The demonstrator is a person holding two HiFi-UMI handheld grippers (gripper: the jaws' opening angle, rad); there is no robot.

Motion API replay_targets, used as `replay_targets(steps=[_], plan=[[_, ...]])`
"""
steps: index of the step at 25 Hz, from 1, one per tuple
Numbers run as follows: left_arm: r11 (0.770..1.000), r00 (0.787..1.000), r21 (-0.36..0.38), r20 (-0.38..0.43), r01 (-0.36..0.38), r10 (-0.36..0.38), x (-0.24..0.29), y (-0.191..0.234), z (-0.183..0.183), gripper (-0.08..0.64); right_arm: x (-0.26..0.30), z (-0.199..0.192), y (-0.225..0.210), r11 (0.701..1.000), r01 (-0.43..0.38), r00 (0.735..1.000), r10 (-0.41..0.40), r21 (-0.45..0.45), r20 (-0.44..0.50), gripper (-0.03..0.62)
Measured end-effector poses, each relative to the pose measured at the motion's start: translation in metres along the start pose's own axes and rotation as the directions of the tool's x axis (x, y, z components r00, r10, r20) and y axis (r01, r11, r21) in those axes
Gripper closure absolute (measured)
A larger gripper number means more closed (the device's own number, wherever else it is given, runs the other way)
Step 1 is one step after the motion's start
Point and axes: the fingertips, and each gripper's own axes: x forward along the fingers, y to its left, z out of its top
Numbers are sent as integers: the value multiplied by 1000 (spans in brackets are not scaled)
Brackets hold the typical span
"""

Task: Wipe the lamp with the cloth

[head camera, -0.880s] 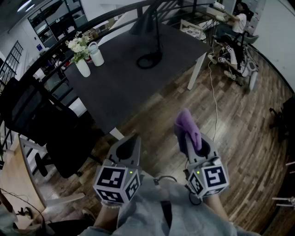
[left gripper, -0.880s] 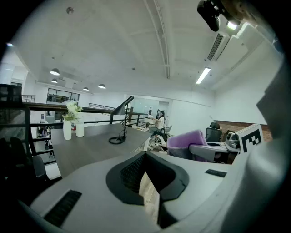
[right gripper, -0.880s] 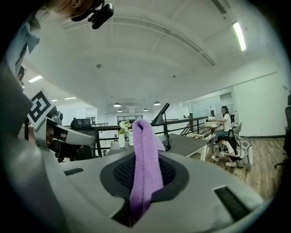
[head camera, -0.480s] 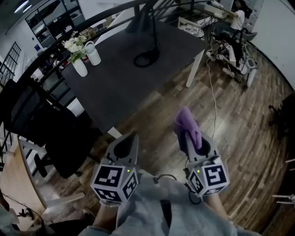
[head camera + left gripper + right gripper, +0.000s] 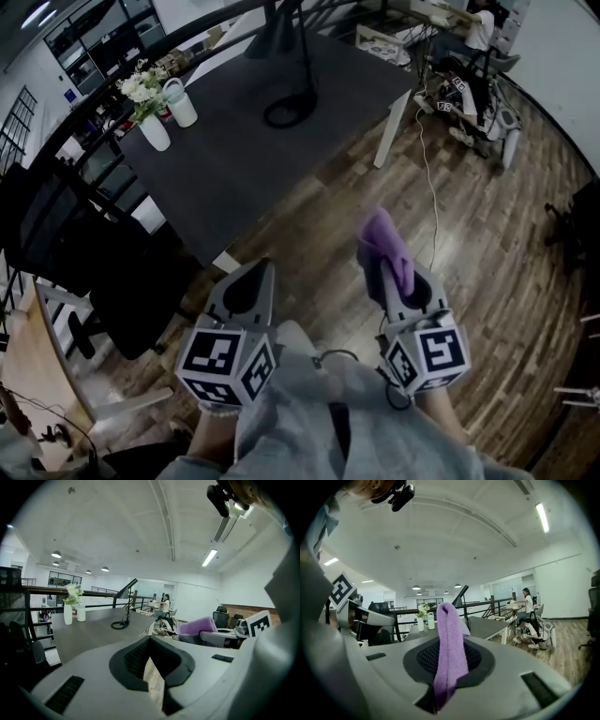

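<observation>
The left gripper (image 5: 254,273) is hovering over the wood floor (image 5: 487,234), close to the person's body, its jaws resting together with nothing between them. Beside it, the right gripper (image 5: 377,266) is clamping the purple cloth (image 5: 385,242), which is sticking up past the jaw tips and draping over them. Both are pointing toward the dark table (image 5: 234,169) and staying well apart from it. A black chair (image 5: 103,262) is standing at the table's left. The lamp (image 5: 274,37) is standing at the table's far side, its ring base lying flat on top. A vase of flowers (image 5: 153,131) and a white jug (image 5: 181,105) are sitting near the far left corner.
</observation>
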Motion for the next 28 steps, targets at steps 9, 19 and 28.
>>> replay_targets(steps=[9, 19, 28], plan=[[999, 999, 11, -13, 51, -51, 13, -10, -1, 546, -11, -9, -17, 998, 52, 999, -52, 47, -8, 536], [992, 992, 16, -27, 125, -124, 56, -18, 3, 546, 4, -7, -45, 992, 118, 993, -118, 46, -11, 535], [989, 989, 13, -38, 146, -146, 113, -23, 18, 546, 38, 3, -86, 989, 143, 990, -142, 49, -25, 535]])
